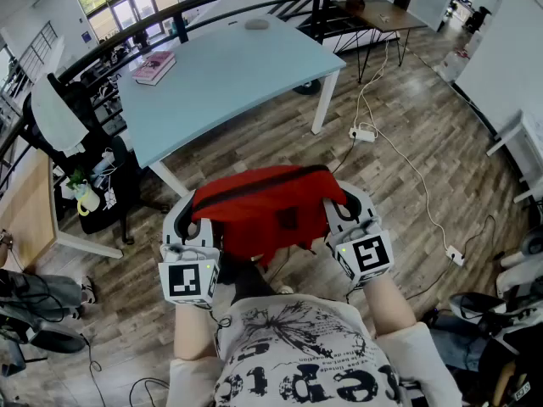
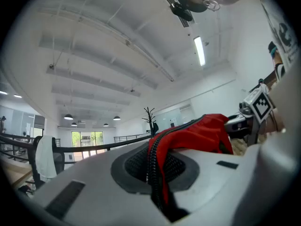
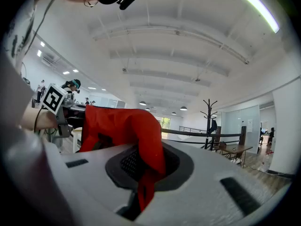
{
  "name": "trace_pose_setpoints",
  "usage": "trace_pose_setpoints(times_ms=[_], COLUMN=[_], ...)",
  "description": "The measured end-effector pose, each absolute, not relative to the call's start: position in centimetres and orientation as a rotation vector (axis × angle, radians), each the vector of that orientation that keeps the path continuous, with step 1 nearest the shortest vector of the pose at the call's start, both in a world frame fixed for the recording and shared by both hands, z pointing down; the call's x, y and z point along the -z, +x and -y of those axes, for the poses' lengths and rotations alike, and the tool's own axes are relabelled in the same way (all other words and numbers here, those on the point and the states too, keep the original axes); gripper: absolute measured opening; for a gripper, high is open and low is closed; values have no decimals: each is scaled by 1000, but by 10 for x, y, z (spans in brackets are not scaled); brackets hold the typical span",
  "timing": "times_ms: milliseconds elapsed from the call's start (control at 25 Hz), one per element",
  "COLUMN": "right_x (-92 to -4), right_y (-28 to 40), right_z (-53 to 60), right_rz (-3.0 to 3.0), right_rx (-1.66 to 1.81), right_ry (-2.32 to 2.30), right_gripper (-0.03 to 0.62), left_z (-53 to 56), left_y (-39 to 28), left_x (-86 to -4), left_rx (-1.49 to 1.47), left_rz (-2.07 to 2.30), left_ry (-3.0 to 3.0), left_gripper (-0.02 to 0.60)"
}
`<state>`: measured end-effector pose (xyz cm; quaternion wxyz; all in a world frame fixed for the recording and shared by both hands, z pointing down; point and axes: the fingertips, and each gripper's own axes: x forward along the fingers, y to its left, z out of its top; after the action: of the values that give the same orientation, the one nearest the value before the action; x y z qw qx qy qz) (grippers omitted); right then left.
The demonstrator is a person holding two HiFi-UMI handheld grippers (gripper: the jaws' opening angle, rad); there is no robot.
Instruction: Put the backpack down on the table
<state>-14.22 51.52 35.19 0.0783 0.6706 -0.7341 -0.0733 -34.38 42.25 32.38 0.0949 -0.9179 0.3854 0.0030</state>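
**Head view.** The red backpack (image 1: 267, 206) hangs stretched between my two grippers, in the air above the wooden floor and close to my chest. The pale blue table (image 1: 229, 75) lies ahead, well apart from it, with a pink book (image 1: 153, 66) near its far left corner. The left gripper (image 1: 197, 220) takes the bag's left end and the right gripper (image 1: 344, 219) its right end. I judge the bag should travel forward with both ends level, then come down on the bare middle of the top, away from the book.

**Left gripper view.** The jaws are clenched on the bag's black zipper edge (image 2: 151, 173) and the red cloth beside it. The pinch is thin, so I would move without jerks.

**Right gripper view.** The jaws are clamped on a fold of red fabric (image 3: 149, 166). Neither side should let go until the table carries the bag's weight.
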Motion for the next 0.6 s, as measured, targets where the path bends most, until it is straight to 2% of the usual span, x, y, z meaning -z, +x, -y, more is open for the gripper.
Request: trace_pose_setpoints(times_ms=[600], right_x=[-351], right_y=[-121], right_z=[-501], right_rz=[2182], right_rx=[190], right_ry=[2047], right_gripper=[11], left_z=[-401], left_y=[-320], left_x=[-323], left_rx=[2], left_rz=[-1124], left_ry=[-2742], left_gripper=[25])
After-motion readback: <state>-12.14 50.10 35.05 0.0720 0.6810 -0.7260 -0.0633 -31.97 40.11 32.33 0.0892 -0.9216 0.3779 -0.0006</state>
